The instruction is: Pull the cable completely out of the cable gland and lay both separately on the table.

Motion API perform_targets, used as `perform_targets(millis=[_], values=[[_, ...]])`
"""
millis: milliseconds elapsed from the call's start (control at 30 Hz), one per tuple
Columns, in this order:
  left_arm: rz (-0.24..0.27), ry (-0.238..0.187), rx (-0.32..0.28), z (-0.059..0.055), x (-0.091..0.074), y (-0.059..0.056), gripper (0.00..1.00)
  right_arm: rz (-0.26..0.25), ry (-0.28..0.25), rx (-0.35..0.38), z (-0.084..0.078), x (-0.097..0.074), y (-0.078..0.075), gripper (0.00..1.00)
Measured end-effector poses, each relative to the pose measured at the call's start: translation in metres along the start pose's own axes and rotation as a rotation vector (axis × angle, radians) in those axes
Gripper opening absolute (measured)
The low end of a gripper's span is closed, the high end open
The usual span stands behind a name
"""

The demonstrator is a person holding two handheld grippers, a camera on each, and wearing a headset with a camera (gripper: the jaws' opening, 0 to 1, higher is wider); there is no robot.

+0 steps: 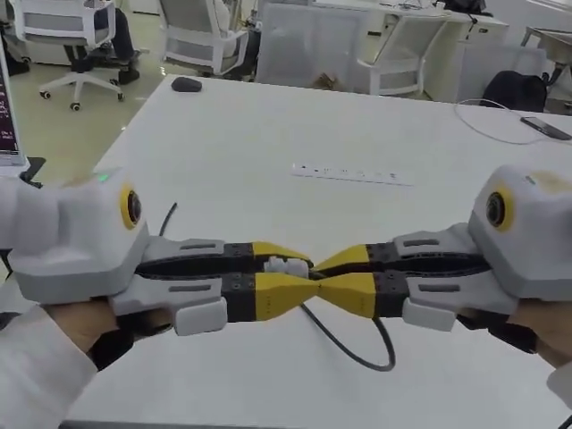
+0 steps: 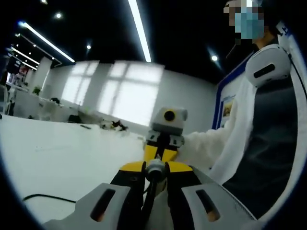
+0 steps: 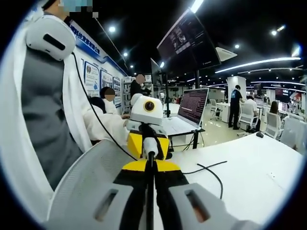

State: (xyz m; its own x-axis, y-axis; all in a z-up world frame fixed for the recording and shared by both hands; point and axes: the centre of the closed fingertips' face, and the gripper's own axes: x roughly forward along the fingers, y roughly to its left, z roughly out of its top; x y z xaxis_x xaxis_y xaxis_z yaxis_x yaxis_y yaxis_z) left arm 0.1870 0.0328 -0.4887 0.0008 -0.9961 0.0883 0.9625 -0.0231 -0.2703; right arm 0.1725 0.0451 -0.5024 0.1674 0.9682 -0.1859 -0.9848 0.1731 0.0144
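Yellow on yellow above a white table point(image 1: 268, 134): left gripper point(image 1: 299, 273) and right gripper point(image 1: 332, 275) tip to tip, raised off the surface.

From the head view: clamped in the left jaws, a white gland point(image 1: 284, 265); pinched shut in the right jaws, the black cable point(image 1: 357, 350), a loop of it lying on the table below. Farther left, beside the left gripper's body, a loose end point(image 1: 168, 217) on the tabletop.

From the left gripper view: the gland end-on, round, between that gripper's own closed tips, with a dark line running back between the jaws. Beyond it, the right gripper head-on and a white sleeve point(image 2: 201, 143).

From the right gripper view: the cable as a straight black line between tight jaws, entering the gland just past the tips, so not yet pulled out.

Bare tabletop on every side of the grippers. Well behind them, a long white strip point(image 1: 353, 174). Near the far left edge, a dark mouse point(image 1: 186, 85); at the far right, a phone point(image 1: 545, 128).

Beyond the table, office chairs point(image 1: 63, 36), desks and a pale floor. Overhead, light strips point(image 2: 139, 28) and a large dark screen point(image 3: 187, 40).
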Motion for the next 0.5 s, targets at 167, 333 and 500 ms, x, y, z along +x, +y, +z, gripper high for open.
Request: perform_targets(millis=[167, 333, 500], values=[[0.027, -0.028, -0.010, 0.005, -0.007, 0.007, 0.17, -0.026, 0.049, -0.063, -0.007, 0.000, -0.008, 0.04], [0.054, -0.041, -0.013, 0.007, -0.010, 0.011, 0.17, -0.043, 0.108, -0.089, -0.021, -0.007, -0.018, 0.04], [0.078, -0.060, -0.018, 0.011, -0.015, 0.016, 0.17, -0.075, 0.179, -0.090, -0.045, -0.018, -0.031, 0.04]])
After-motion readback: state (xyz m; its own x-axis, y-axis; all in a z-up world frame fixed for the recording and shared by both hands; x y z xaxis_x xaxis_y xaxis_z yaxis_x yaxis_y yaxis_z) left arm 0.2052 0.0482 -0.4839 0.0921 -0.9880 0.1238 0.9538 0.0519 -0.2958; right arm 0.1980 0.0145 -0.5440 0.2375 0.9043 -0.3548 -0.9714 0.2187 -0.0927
